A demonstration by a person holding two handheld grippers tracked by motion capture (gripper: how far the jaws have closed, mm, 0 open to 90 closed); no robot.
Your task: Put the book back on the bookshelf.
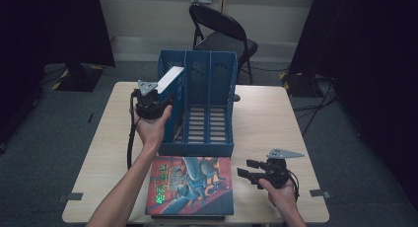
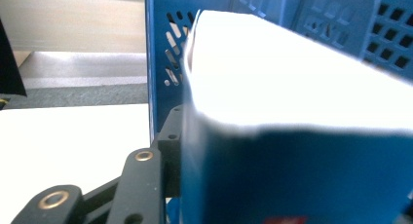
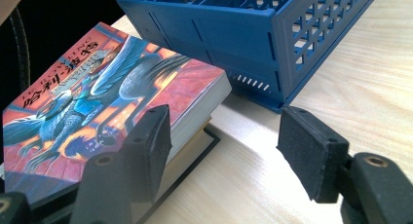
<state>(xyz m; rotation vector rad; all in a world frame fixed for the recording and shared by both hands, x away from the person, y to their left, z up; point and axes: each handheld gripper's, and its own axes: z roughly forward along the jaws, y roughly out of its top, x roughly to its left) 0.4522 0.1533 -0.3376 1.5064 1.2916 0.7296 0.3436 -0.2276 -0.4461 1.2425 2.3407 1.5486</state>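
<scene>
Blue plastic file rack [image 1: 207,108] with three slots stands at the middle of a pale wooden table [image 1: 266,118]. The left gripper [image 1: 148,104] is at the rack's left slot, where a blue book [image 1: 170,81] with white page edges leans, tilted. In the left gripper view the book [image 2: 292,136] fills the space between the jaws; one black jaw lies against its side, but the other is hidden, so whether the pads press on it cannot be told. The right gripper [image 1: 254,172] rests near the table's front right corner, jaws apart and holding nothing. Just to its left lie stacked books [image 1: 190,185], the top one with a red illustrated cover. The right gripper view adds the stack's page edges [image 3: 197,119] and a dark book [image 3: 185,160] underneath.
</scene>
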